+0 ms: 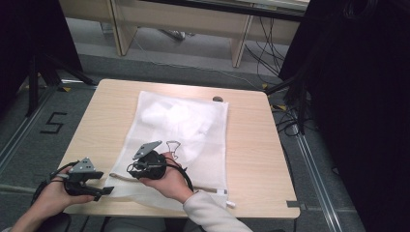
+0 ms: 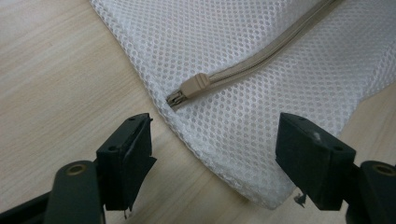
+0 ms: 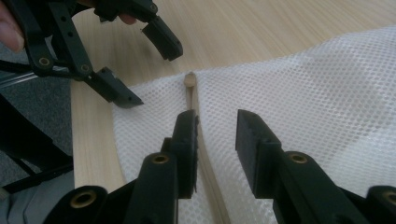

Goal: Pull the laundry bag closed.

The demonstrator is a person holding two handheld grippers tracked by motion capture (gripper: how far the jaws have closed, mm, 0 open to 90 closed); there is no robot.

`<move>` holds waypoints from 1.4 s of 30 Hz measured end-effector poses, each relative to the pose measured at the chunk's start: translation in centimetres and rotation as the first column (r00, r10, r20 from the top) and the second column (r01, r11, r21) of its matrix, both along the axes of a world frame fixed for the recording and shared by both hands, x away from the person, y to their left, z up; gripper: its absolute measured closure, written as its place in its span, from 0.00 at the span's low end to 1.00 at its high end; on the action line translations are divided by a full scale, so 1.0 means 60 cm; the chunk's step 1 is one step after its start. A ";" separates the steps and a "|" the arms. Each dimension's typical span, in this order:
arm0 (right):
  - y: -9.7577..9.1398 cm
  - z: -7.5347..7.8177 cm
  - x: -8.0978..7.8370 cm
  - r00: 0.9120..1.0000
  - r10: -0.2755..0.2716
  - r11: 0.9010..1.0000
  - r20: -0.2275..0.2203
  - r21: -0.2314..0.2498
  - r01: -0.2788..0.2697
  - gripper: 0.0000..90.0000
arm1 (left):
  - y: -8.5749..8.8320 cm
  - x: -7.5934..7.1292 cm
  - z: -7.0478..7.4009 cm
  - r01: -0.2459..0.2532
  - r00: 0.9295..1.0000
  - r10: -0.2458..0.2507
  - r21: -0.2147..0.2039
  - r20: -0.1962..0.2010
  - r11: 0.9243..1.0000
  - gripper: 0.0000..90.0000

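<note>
A white mesh laundry bag (image 1: pixel 203 145) lies flat on the wooden table (image 1: pixel 251 145), with a lighter bundle inside its far half. A beige zipper (image 1: pixel 121 177) runs along its near edge. My left gripper (image 1: pixel 105 189) sits off the bag's near-left corner, open wide; in the left gripper view (image 2: pixel 215 128) the zipper pull (image 2: pixel 194 86) lies just ahead of the jaws on the mesh (image 2: pixel 261 37). My right gripper (image 1: pixel 134 169) rests over the bag's near-left part. Its jaws (image 3: pixel 217 119) stand narrowly open over the zipper tape (image 3: pixel 192 91), which runs beside the left jaw.
A small dark object (image 1: pixel 217 99) sits at the table's far edge. The table's near edge is close under both hands. Desks and cables stand on the floor beyond. In the right gripper view the left gripper (image 3: pixel 140 65) hovers past the bag's corner.
</note>
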State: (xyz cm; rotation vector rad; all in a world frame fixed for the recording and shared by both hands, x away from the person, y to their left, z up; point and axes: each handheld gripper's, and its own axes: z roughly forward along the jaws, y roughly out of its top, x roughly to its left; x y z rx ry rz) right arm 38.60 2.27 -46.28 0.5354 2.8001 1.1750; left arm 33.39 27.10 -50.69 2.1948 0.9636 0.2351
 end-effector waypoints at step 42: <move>0.118 -0.052 0.025 0.994 -0.009 0.997 -0.105 -0.082 0.000 0.82 | 0.001 -0.001 -0.001 -0.006 1.000 0.006 -0.018 -0.006 1.000 0.29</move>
